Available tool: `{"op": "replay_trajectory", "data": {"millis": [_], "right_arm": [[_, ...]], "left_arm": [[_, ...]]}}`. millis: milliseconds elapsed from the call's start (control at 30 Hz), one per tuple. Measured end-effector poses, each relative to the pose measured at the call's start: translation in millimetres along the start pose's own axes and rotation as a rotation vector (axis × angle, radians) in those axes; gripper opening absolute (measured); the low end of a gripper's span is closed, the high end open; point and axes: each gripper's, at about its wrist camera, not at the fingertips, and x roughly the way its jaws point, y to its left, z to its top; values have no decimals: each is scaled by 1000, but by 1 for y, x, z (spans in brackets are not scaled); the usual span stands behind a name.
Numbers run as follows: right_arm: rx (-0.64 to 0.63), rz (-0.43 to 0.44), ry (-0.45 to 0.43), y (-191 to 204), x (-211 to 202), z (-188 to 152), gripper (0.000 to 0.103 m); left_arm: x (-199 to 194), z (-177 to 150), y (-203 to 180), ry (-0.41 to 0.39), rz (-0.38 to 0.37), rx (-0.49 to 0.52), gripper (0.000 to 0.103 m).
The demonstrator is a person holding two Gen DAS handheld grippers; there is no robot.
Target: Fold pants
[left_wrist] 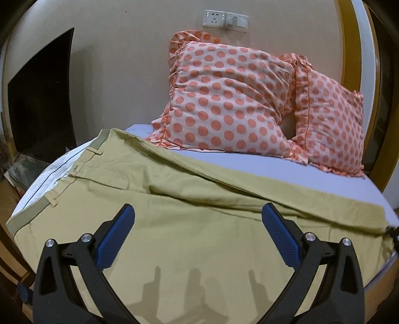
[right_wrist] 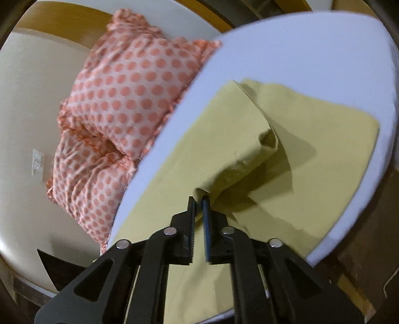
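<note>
Khaki pants (left_wrist: 174, 199) lie spread across a bed with a pale blue sheet (left_wrist: 299, 169), waistband at the left with the white lining showing. My left gripper (left_wrist: 198, 214) is open and empty, hovering over the seat of the pants. In the right wrist view the pants (right_wrist: 324, 154) show with a raised fold. My right gripper (right_wrist: 198, 199) is shut on an edge of the pants and holds that cloth lifted off the sheet (right_wrist: 299, 49). A tip of the right gripper shows at the far right of the left wrist view (left_wrist: 395, 233).
Two polka-dot pink pillows (left_wrist: 232, 99) lean against the beige wall at the head of the bed; they also show in the right wrist view (right_wrist: 129, 94). A dark panel (left_wrist: 42, 99) stands at left. A wall socket (left_wrist: 225, 18) is above. The bed's wooden edge (left_wrist: 381, 286) is at right.
</note>
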Motion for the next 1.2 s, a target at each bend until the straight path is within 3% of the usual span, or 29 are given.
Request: {"op": "replay_trajectory", "data": {"millis": [33, 133, 200, 233, 300, 433, 500, 633, 733, 767, 800, 833, 900, 967, 1100, 1200], "right_arm": [[15, 4, 4, -2, 0, -2, 38], [24, 7, -8, -3, -1, -2, 44], [18, 4, -24, -3, 1, 2, 36], [8, 0, -32, 0, 3, 5, 5], [-1, 43, -54, 0, 1, 8, 3], [-56, 134, -133, 12, -17, 10, 3], [-63, 154, -137, 15, -20, 12, 3], [-58, 171, -137, 15, -20, 15, 3], [-58, 170, -142, 14, -20, 13, 3], [-58, 170, -142, 13, -19, 14, 3], [-54, 172, -143, 13, -18, 15, 3], [-50, 178, -143, 14, -17, 17, 3], [-48, 181, -151, 18, -16, 20, 3], [-36, 192, -173, 25, -21, 25, 3], [-31, 230, -258, 28, -60, 30, 3], [-40, 207, -294, 20, -81, 23, 3]], "left_arm": [[1, 3, 4, 5, -12, -9, 101], [5, 11, 18, 15, -74, -47, 101], [14, 20, 28, 33, -141, -95, 101], [20, 24, 30, 45, -158, -112, 101], [38, 38, 35, 72, -188, -146, 101], [89, 63, 38, 156, -125, -146, 101], [125, 75, 46, 224, -100, -196, 91], [179, 86, 63, 330, -105, -332, 84], [218, 92, 67, 399, -53, -349, 56], [232, 91, 70, 433, -36, -364, 28], [243, 89, 74, 460, -32, -381, 7], [247, 86, 78, 470, -39, -404, 7], [235, 81, 83, 432, -55, -440, 4], [203, 81, 80, 364, -61, -397, 3], [80, 62, 78, 198, -102, -309, 5], [9, 17, 85, 170, -90, -292, 11]]}}
